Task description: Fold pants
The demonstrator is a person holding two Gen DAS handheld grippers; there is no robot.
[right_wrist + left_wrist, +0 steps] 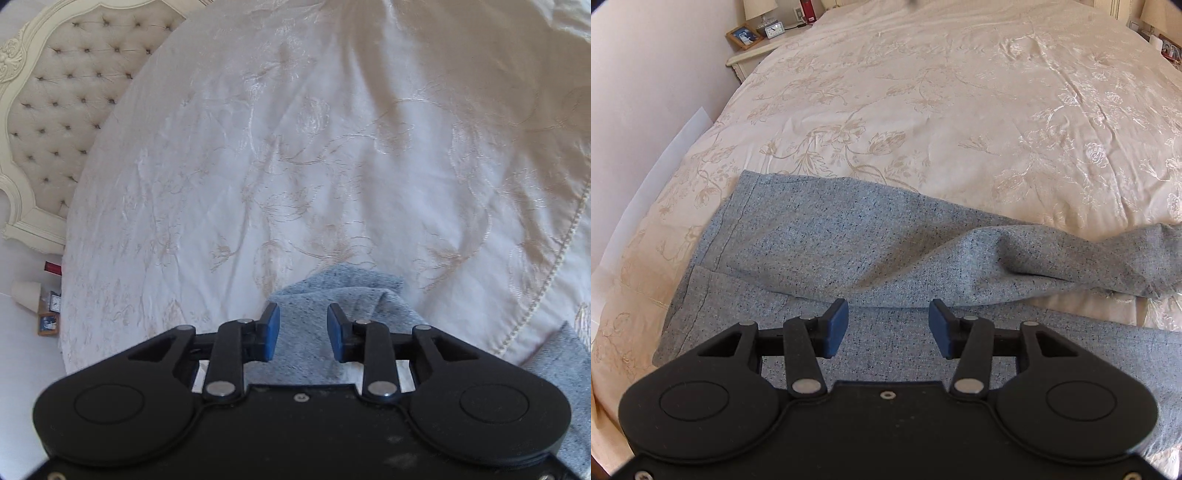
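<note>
Both pairs of jaws stand apart with nothing clamped between them. On the left gripper (888, 328), the blue pads are widely separated and frame a bare patch of fabric; neither pad presses on cloth. On the right gripper (303, 332), the blue pads are set to a narrower gap, with fabric visible behind the gap but no pad bearing on it.

Each gripper is tilted steeply downward toward the bed, its black housing filling the near edge of its own view.

The speckled light-blue woven pants (849, 240) lie on the cream floral-embroidered bedspread (923, 110). In the left wrist view, two hemmed leg ends lie flat at the left, one partly overlapping the other, and the legs run to the right, where the far leg rises into a raised fold. In the right wrist view, a bunched end of the pants (332, 295) lies directly beyond the pads, and a further part of the garment shows at the near right edge.

At the far left of the right wrist view stands a cream tufted headboard (66, 92). At the far left of the left wrist view, a pale nightstand (757, 51) carries a lamp, a framed picture and a small clock.
</note>
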